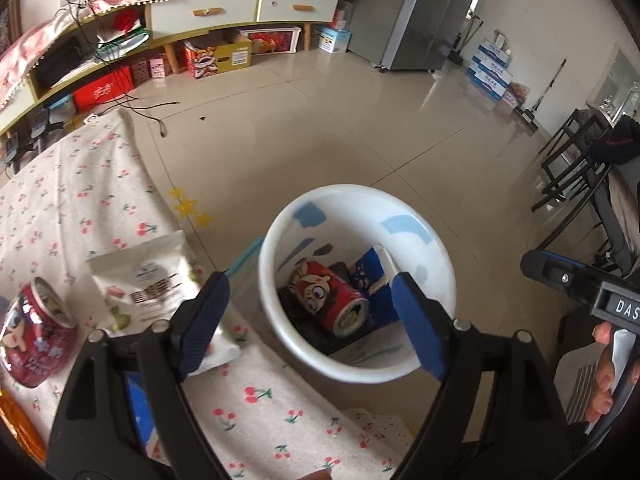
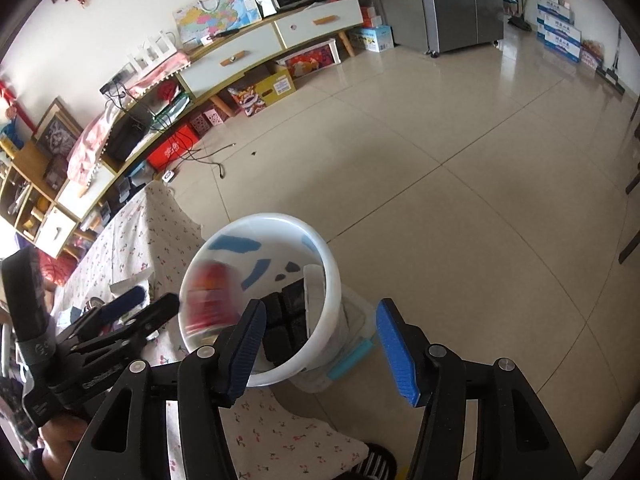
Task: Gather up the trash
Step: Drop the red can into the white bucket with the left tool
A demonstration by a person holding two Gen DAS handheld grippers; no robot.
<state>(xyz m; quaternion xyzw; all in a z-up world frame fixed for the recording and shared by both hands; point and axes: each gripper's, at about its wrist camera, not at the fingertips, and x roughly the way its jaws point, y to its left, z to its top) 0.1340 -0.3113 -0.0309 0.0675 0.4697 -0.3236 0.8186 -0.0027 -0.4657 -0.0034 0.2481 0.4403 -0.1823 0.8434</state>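
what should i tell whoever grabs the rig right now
Left hand-held gripper: open, empty, over the bin's near rim.
Right hand-held gripper: open, empty, at the bin.
White bin, beside the table: holds a red can and a blue wrapper.
Left on the tablecloth: another red can and a white snack bag.

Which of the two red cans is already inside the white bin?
The red can lying on its side at the bottom of the white bin. The other can stands upright on the cherry tablecloth.
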